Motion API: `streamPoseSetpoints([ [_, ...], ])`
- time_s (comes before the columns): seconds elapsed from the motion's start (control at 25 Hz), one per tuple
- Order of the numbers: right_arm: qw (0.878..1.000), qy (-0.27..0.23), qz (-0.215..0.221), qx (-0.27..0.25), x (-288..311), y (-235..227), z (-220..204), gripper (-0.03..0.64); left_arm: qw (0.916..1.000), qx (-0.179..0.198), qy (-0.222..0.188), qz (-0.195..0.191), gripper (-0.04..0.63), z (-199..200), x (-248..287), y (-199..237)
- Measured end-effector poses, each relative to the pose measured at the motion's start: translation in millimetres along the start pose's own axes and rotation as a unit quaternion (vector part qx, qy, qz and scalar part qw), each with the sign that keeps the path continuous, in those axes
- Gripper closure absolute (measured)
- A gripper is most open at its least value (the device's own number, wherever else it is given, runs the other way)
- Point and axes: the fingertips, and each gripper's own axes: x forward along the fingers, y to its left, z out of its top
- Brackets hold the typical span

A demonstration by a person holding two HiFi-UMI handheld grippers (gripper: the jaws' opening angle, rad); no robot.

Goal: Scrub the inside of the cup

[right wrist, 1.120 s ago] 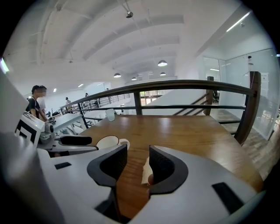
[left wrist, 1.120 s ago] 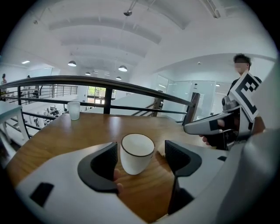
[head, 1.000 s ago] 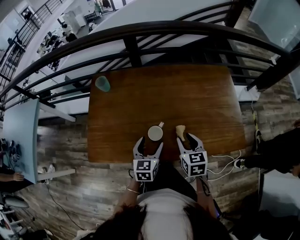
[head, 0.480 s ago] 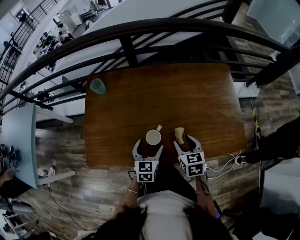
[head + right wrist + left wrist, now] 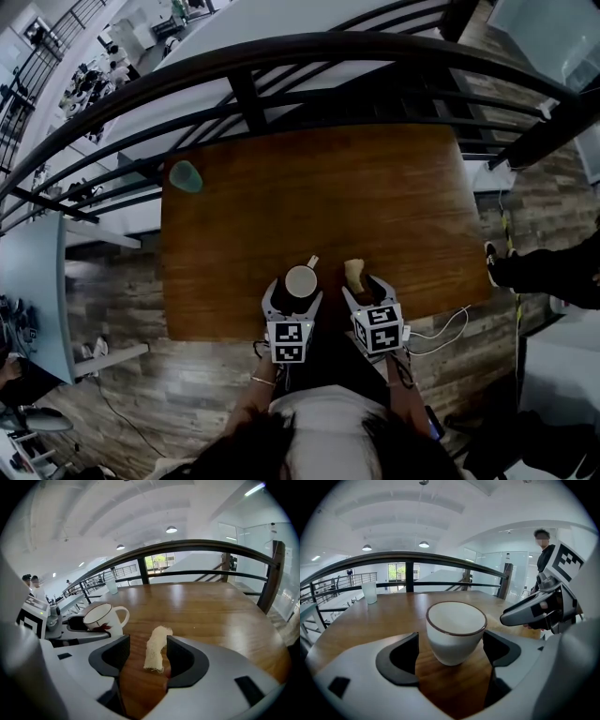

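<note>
The cup (image 5: 454, 632) stands upright by the table's (image 5: 394, 206) near edge, between the left gripper's (image 5: 294, 298) jaws, which have just been opening and clear it; an off-centre squeeze could tip it. The right gripper (image 5: 367, 289), its jaws also just opening, straddles the limp scrubber (image 5: 156, 649) unclamped. A green tumbler (image 5: 186, 175) stands well apart; nothing blocks.

Table (image 5: 375, 206): wood, smooth, semi-gloss w/ reflections. Cup (image 5: 454, 634): glazed ceramic, glossy white, dark rim. Scrubber (image 5: 155, 651): coarse fibrous pad, matt, rough. Left gripper (image 5: 452, 648) & right gripper (image 5: 146, 651): grey matt plastic shells, black matt pads. Railing (image 5: 281, 56): dark metal, smooth. Tumbler (image 5: 186, 175): frosted, translucent.
</note>
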Motion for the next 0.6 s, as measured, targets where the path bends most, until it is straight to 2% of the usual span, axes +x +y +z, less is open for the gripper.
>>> streamPoseSetpoints([
  [0.6, 0.999, 0.034, 0.008, 0.015, 28, -1, -16, 0.365, 0.9998, 0.019, 0.004, 0.001, 0.164, -7, 19, 8],
])
